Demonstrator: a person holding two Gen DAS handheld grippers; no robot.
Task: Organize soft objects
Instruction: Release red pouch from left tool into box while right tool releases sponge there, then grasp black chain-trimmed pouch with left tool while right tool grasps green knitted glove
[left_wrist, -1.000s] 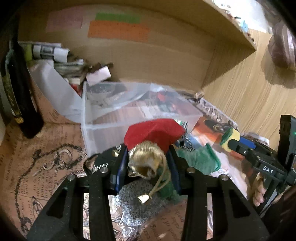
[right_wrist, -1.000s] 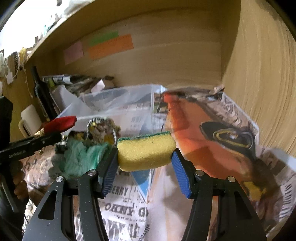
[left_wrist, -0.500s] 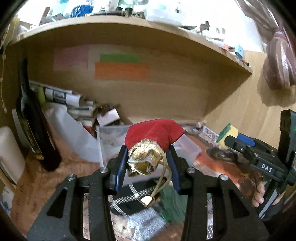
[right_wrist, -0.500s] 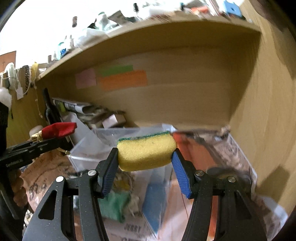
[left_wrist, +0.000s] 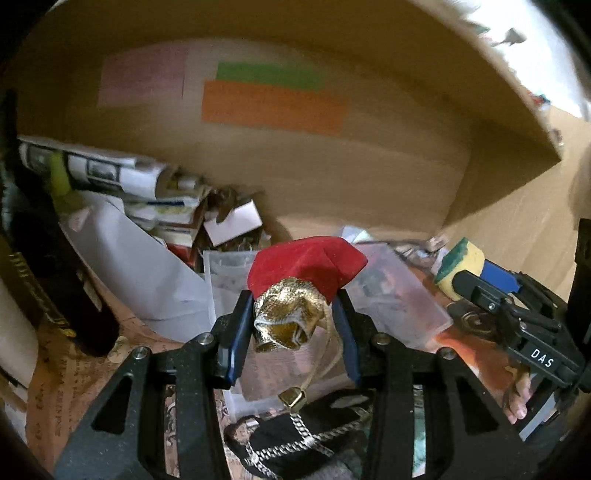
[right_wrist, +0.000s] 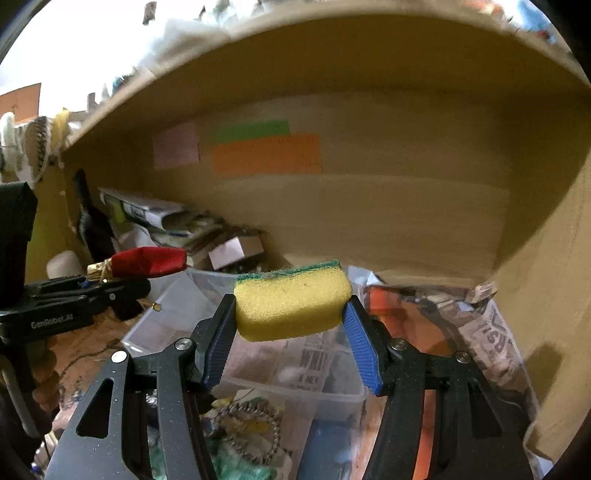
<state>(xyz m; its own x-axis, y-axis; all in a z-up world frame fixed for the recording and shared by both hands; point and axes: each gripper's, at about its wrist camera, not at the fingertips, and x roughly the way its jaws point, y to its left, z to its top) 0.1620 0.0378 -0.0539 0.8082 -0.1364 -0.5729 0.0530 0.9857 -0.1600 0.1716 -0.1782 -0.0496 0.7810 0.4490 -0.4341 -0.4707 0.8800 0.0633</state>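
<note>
My left gripper (left_wrist: 293, 325) is shut on a red pouch with a gold neck and cord (left_wrist: 304, 269), held up above the clear plastic box (left_wrist: 402, 295). The pouch also shows in the right wrist view (right_wrist: 147, 261). My right gripper (right_wrist: 291, 325) is shut on a yellow sponge with a green top (right_wrist: 291, 301), held above the same box (right_wrist: 332, 391). The sponge also shows at the right of the left wrist view (left_wrist: 460, 267).
A dark bottle (left_wrist: 44, 280) stands at the left. Rolled papers and small boxes (left_wrist: 155, 199) are piled against the wooden back wall. A black bag with a chain (left_wrist: 295, 443) and green fabric (right_wrist: 240, 465) lie below the grippers. Newspaper (right_wrist: 491, 339) covers the surface.
Both grippers lifted their objects up from the table and now hold them above the box. The views swung upward toward the shelf and back wall.
</note>
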